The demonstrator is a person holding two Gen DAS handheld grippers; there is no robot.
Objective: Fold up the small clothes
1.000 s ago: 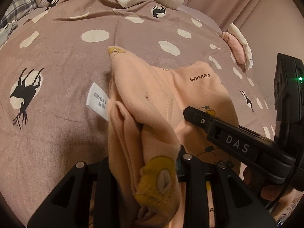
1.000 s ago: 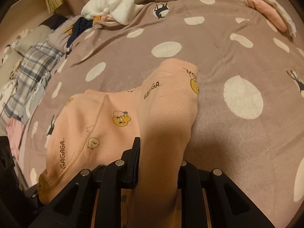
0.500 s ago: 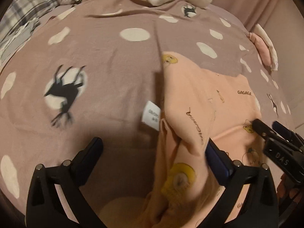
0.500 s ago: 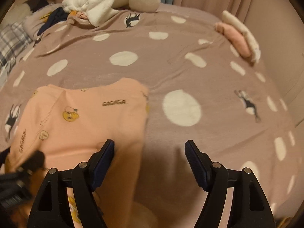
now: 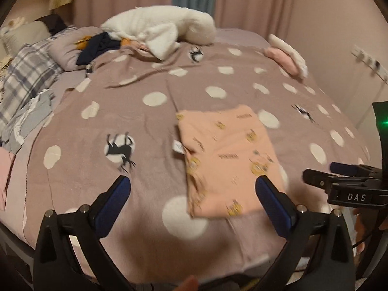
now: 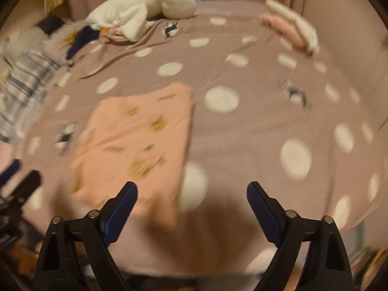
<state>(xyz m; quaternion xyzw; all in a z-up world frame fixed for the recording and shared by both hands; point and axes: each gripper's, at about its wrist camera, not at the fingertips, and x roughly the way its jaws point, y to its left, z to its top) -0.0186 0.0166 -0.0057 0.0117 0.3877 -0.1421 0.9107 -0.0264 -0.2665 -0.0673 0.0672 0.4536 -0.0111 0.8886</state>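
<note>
Peach garment (image 5: pixel 228 160) lies folded into a rough rectangle on the mauve polka-dot bedspread (image 5: pixel 150 126), near the bed's front edge, white care tag (image 5: pixel 177 147) sticking out on its left side. Left gripper (image 5: pixel 194 189): jaws wide, just opened, nothing between the pads, held above the cloth. Right gripper (image 6: pixel 191 194): jaws also wide and just been opening, empty; that view is motion-blurred, so the print looks like small yellow cartoon figures. White plush toy (image 5: pixel 160 29) sits at the far end, well apart.
</note>
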